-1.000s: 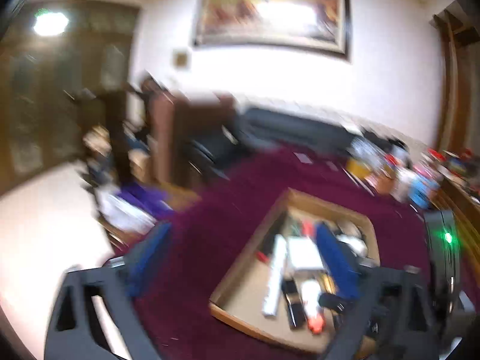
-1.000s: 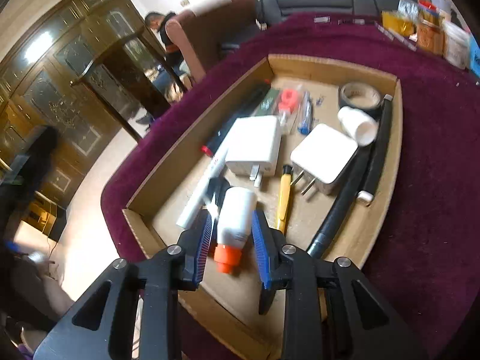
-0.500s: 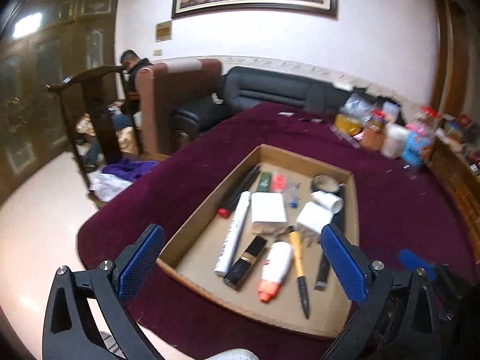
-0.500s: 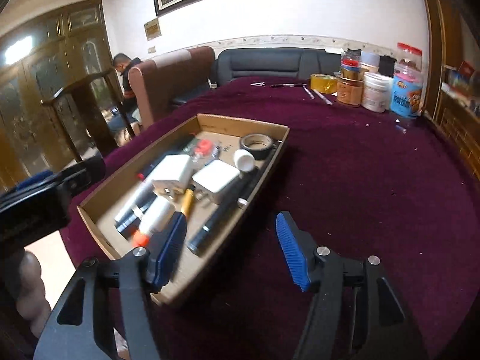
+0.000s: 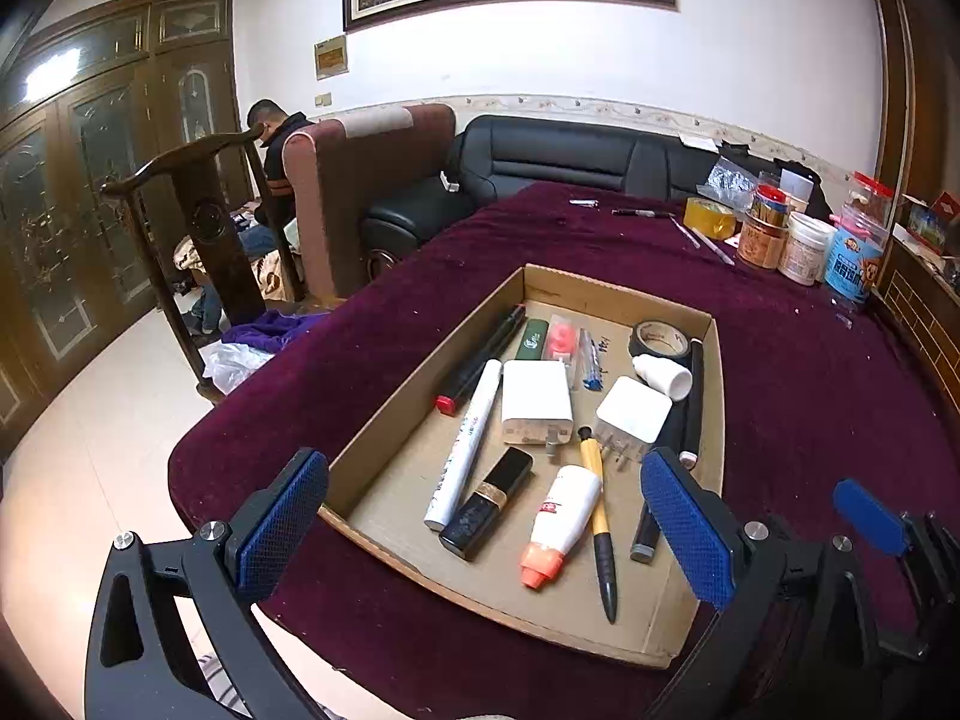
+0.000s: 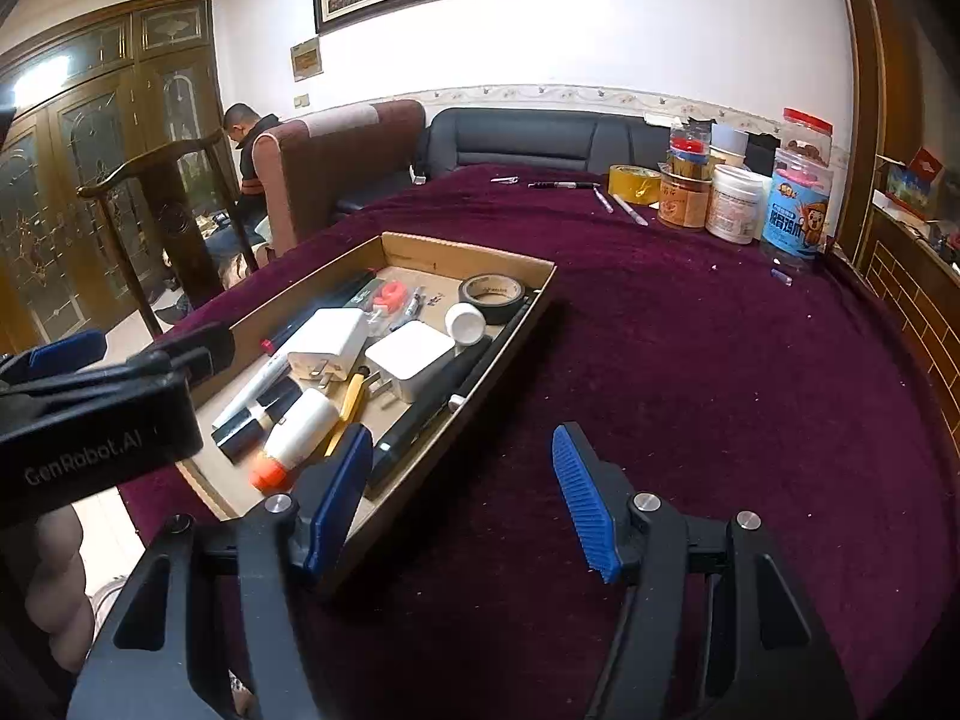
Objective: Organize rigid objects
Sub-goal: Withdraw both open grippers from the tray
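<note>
A shallow cardboard tray (image 5: 624, 300) on the maroon tablecloth holds several objects: a white glue bottle with an orange cap (image 5: 561, 525), a black lipstick (image 5: 487, 501), a white marker (image 5: 465, 441), two white chargers (image 5: 536, 401), a yellow-black pen (image 5: 598, 525) and a roll of black tape (image 5: 660, 339). My left gripper (image 5: 480, 531) is open and empty, held back above the tray's near end. My right gripper (image 6: 462, 495) is open and empty, over the cloth just right of the tray (image 6: 474, 255). The glue bottle (image 6: 294, 438) lies in the tray in the right wrist view too.
Jars, a tape roll and pens (image 6: 741, 204) stand at the table's far right. A black sofa (image 5: 558, 156), an armchair and a seated person (image 5: 273, 138) are beyond the table. The table edge drops to the floor on the left.
My right gripper let go of the glue bottle, opened and drew back to the right of the tray. My left gripper swung to face the tray and steadied.
</note>
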Action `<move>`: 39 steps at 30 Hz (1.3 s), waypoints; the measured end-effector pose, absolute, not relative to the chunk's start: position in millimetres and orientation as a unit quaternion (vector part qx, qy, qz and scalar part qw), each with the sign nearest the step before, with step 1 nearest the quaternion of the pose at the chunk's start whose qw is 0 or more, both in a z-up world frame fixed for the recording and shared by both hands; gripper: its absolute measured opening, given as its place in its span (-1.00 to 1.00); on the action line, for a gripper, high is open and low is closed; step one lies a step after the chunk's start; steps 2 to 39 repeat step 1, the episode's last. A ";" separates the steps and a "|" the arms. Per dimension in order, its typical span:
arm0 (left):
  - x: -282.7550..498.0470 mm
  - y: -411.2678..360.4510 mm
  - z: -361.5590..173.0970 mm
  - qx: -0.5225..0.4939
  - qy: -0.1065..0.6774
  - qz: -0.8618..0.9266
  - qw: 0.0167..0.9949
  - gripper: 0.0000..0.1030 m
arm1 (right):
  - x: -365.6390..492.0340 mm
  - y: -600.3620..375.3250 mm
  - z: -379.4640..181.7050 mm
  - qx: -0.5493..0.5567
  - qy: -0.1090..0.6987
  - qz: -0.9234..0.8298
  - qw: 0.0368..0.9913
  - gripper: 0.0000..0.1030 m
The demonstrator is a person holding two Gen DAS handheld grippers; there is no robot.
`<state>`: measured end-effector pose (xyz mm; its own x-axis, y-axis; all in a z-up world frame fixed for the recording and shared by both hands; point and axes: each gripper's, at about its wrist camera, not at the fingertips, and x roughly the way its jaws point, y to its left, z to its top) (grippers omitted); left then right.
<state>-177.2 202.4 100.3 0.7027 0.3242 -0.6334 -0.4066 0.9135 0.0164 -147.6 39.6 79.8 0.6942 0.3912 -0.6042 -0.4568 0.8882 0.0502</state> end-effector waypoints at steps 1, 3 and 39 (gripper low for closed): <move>-175.6 201.0 100.1 -0.061 0.334 0.193 0.921 0.98 | -146.6 37.2 81.2 -0.049 0.315 0.228 0.920 0.22; -175.6 201.0 100.1 -0.061 0.334 0.193 0.921 0.98 | -146.6 37.2 81.2 -0.049 0.315 0.228 0.920 0.22; -175.6 201.0 100.1 -0.061 0.334 0.193 0.921 0.98 | -146.6 37.2 81.2 -0.049 0.315 0.228 0.920 0.22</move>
